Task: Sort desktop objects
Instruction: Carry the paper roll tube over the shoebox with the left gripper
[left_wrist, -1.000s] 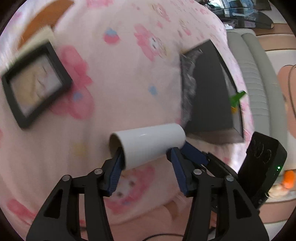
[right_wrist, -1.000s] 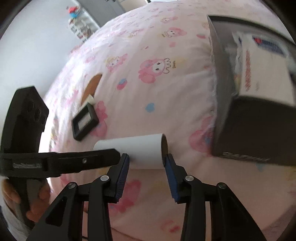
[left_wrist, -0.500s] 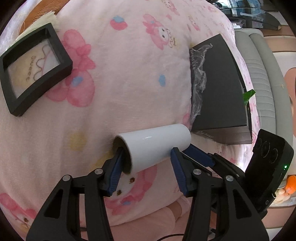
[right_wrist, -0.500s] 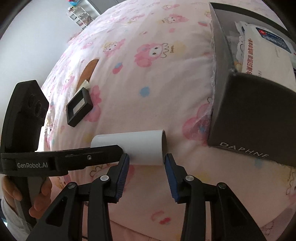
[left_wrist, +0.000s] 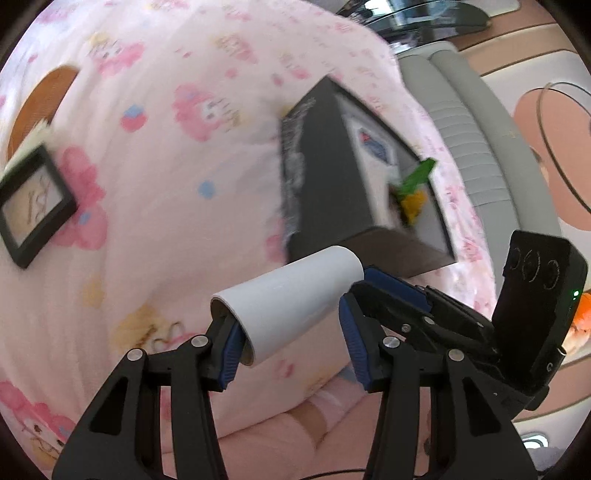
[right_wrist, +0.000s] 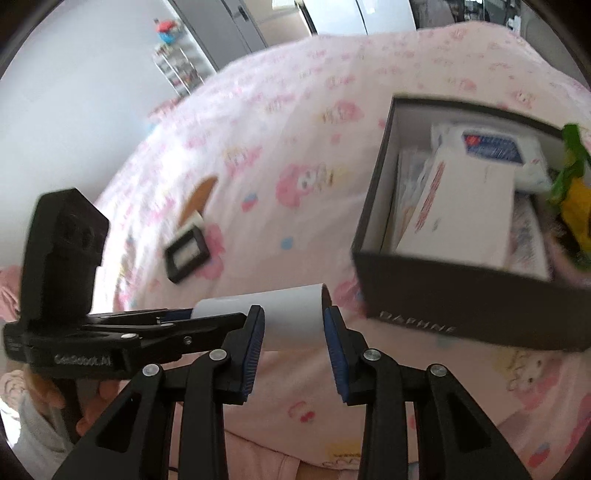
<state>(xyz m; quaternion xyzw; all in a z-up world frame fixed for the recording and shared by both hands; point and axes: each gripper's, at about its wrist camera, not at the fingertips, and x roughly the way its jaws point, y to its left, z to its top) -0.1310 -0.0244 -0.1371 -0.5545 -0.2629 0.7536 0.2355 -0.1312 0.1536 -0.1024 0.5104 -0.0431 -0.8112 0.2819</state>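
A white cardboard tube (left_wrist: 288, 299) hangs just above the pink cartoon-print bedcover (left_wrist: 184, 184), carried by both grippers. My left gripper (left_wrist: 288, 317) is shut on the tube's left end, one pad at the open mouth and the other against its side. In the right wrist view the tube (right_wrist: 291, 314) fills the gap of my right gripper (right_wrist: 293, 317), whose jaws are closing with both pads touching the tube's right part. The left gripper (right_wrist: 207, 319) comes in from the left there. An open black box (right_wrist: 461, 306) stands just right of the tube.
The black box (left_wrist: 325, 177) holds tissue packs, a white carton and a green-and-yellow item. A black picture frame (right_wrist: 186, 253) and a brown flat object (right_wrist: 201, 194) lie to the left on the bedcover. A hand (right_wrist: 88, 406) holds the left gripper's handle.
Both grippers have risen with the tube, which now hangs off the bedcover. The box's inside shows more. The right jaws have narrowed a little on the tube.
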